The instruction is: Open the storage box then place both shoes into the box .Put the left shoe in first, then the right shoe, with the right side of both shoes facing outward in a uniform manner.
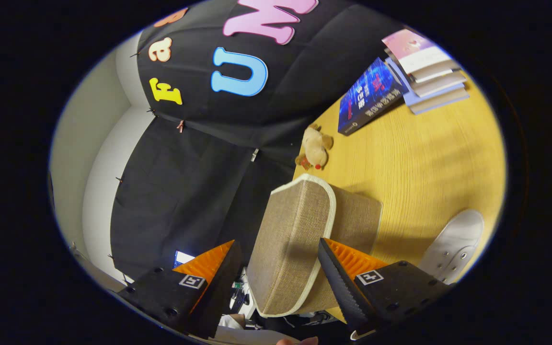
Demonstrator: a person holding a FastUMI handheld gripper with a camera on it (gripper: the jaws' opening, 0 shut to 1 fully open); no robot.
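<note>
Beige woven storage box [291, 239] with white trim — white shoe [454, 242], yellow wood-grain table [429, 163].

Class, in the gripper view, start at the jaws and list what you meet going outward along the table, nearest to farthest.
Gripper, jaws open on either side of the lid → fabric storage box → plush toy → blue book → stack of books.

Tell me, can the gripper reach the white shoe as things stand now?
Probably yes. The gripper has its jaws open around the box lid, not pressing on it. The shoe lies beside the box on the bare table.
</note>
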